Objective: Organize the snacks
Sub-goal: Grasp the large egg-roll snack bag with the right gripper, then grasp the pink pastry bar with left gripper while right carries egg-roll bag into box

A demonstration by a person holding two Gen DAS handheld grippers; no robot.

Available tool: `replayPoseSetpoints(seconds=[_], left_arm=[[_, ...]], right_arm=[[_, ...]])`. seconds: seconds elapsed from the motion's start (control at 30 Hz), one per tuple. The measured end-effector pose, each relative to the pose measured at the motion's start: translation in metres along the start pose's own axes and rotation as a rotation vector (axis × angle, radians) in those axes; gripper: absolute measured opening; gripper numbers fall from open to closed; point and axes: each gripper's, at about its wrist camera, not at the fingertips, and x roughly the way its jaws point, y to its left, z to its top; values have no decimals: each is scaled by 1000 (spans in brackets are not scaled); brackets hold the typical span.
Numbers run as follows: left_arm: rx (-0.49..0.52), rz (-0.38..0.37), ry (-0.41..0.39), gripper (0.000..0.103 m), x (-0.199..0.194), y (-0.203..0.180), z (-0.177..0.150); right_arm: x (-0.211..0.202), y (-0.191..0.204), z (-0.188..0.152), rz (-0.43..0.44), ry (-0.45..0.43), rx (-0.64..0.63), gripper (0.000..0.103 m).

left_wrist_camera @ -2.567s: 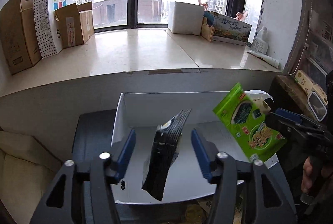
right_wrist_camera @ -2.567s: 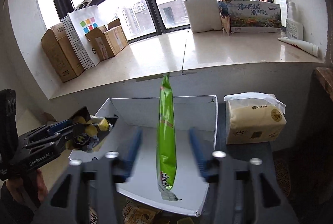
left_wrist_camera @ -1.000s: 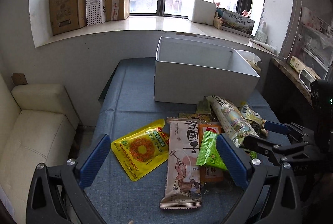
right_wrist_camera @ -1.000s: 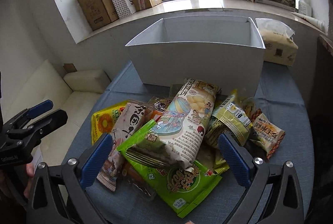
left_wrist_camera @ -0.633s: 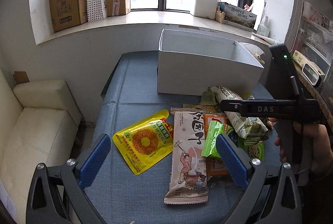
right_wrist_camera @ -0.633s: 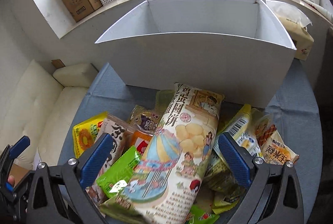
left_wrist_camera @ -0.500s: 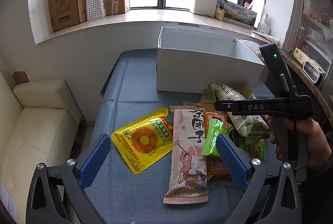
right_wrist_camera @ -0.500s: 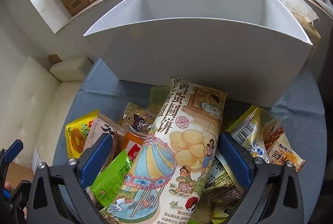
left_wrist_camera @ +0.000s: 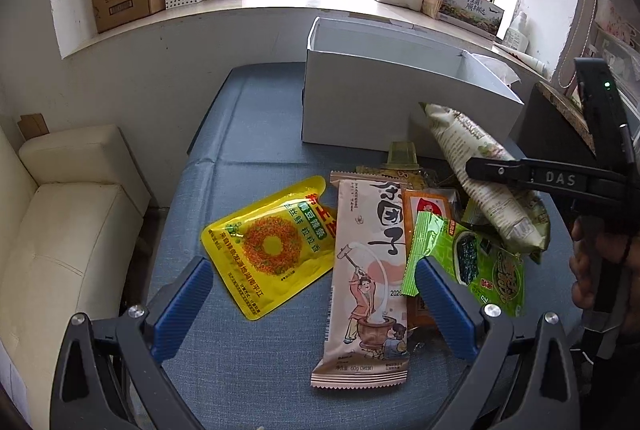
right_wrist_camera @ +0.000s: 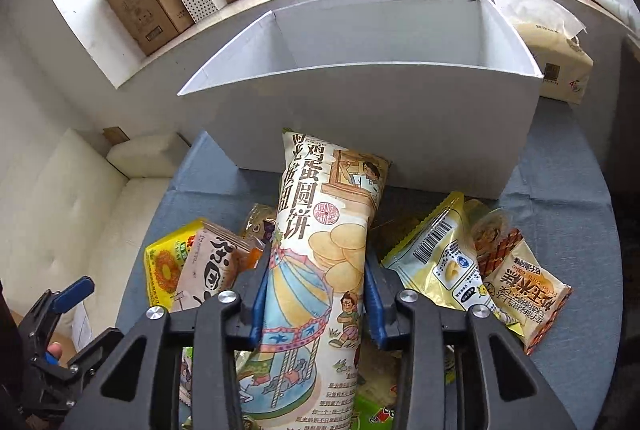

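We see the right gripper (right_wrist_camera: 315,294) with its jaws just closed in on the tall cracker bag (right_wrist_camera: 320,262), whose body fills the space between the blue pads (right_wrist_camera: 259,294); both pads press against its sides, so the bag is gripped. The bag runs lengthwise along the fingers, its far end reaching toward the near wall of the white box (right_wrist_camera: 360,110), its near end passing back under the gripper. In the left wrist view the same bag (left_wrist_camera: 480,174) lies tilted over the snack pile near the table's right edge, with the right gripper (left_wrist_camera: 476,166) clamped across its middle.

Our left gripper (left_wrist_camera: 308,306) hovers over the table (left_wrist_camera: 240,134) with its jaws wide apart and nothing between the pads. Below it, toward the near edge, lie the yellow pouch (left_wrist_camera: 272,246) and the long beige packet (left_wrist_camera: 368,270), side by side and touching; the green seaweed pack (left_wrist_camera: 468,262) lies just beside the right finger. The box stands at the far edge of the table, in front of the windowsill (left_wrist_camera: 280,0). Right of the cracker bag in the right wrist view lie a pale yellow pack (right_wrist_camera: 448,262) and an orange-edged pack (right_wrist_camera: 524,282), overlapping.
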Motion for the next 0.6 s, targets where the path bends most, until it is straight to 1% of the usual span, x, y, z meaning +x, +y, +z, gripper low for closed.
replayPoseSetpoints(seconds=[0.1,0.23,0.37,0.43,0.5,0.6], left_arm=[[13,-18,29,103,12,-7,5],[33,-52,71,103,34,-21,18],[48,-62,109,103,60,-34,33],[42,-84,136,103,73,-37,37],[34,-89,169,103,84,-38,37],[11,-67,190,103,94,-35,35]], right_arm=[[-25,-2,-2,34,-52,7,42],[-62,0,-10,24,-125,-13,43],[-90,-5,-23,38,-169,-8,42],[-99,-8,-30,36,-182,-3,42],[-102,-11,-36,33,-189,11,42],[-102,-16,-44,37,-189,24,42]])
